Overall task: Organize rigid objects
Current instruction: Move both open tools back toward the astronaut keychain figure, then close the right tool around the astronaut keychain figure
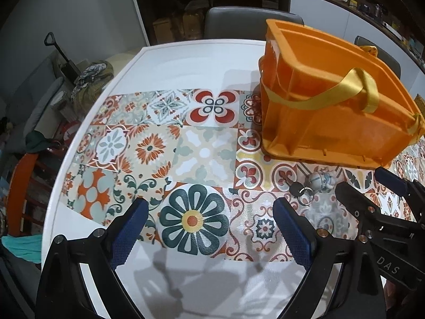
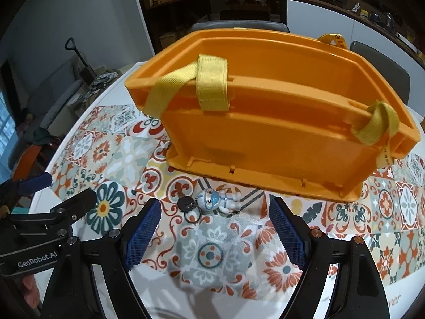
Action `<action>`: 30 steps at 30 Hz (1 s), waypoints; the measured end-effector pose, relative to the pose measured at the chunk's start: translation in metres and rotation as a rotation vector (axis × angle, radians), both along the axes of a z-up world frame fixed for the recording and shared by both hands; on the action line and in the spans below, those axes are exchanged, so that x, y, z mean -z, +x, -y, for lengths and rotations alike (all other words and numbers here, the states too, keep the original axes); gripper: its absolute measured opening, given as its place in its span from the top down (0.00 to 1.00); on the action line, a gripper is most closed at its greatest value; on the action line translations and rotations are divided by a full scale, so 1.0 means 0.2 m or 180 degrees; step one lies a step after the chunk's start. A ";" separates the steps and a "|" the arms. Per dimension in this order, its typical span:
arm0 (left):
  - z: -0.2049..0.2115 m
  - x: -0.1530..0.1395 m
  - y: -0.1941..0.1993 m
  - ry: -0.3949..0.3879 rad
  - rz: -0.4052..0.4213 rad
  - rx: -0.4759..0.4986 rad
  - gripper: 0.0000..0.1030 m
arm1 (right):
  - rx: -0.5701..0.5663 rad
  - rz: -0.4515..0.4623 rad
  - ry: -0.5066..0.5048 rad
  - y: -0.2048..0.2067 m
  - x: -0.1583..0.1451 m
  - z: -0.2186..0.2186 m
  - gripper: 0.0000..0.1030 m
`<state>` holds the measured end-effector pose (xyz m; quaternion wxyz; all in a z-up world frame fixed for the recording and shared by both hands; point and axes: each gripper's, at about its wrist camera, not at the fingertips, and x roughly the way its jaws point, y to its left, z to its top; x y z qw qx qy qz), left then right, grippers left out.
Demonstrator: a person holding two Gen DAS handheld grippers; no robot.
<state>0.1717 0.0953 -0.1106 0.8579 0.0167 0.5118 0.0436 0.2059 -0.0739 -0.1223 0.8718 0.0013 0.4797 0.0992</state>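
I have both claws angled steeply down at the worktop (image 1: pixel 186 61), side by side. In the left wrist view, my left claw (image 1: pixel 209 228) fills the bottom of the frame, its blue-padded fingers (image 1: pixel 127 236) spread wide with nothing between them but the patterned mat (image 1: pixel 148 148); it touches nothing. At the lower right edge of that same frame the right claw (image 1: pixel 372 186) pokes in, black with a blue pad. In the right wrist view, my right claw (image 2: pixel 215 228) likewise stands agape at the bottom of the frame, empty, its pads hanging above the mat (image 2: pixel 212 255) without contact, and the left claw (image 2: pixel 63 191) shows at the lower left edge. The small grey-and-blue figurine keychain (image 2: pixel 220 199) lies on the mat just above centre between the right claw's fingertips, clear of both pads, with its black key (image 2: pixel 184 203) and ring to its left; in the left wrist view the same keychain (image 1: pixel 320 182) sits at lower right, between the two claws. Just behind it, the orange basket (image 2: pixel 265 133) stands on the mat across the middle of the frame, a yellow strap (image 2: pixel 212 82) draped over its rim. The basket (image 1: pixel 332 122) takes up the upper right of the left view.
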 end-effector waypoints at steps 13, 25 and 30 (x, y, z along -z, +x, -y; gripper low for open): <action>-0.02 0.19 0.09 -0.0028 -0.0273 -0.0094 0.07 | 0.0100 -0.0038 0.0034 0.09 0.17 -0.01 0.19; 0.00 0.29 0.16 0.0057 -0.0371 -0.0079 0.07 | 0.0150 -0.0121 0.0032 0.15 0.28 0.00 0.19; 0.01 0.31 0.18 0.0067 -0.0404 -0.0080 0.07 | 0.0161 -0.0183 0.0077 0.17 0.32 0.02 0.25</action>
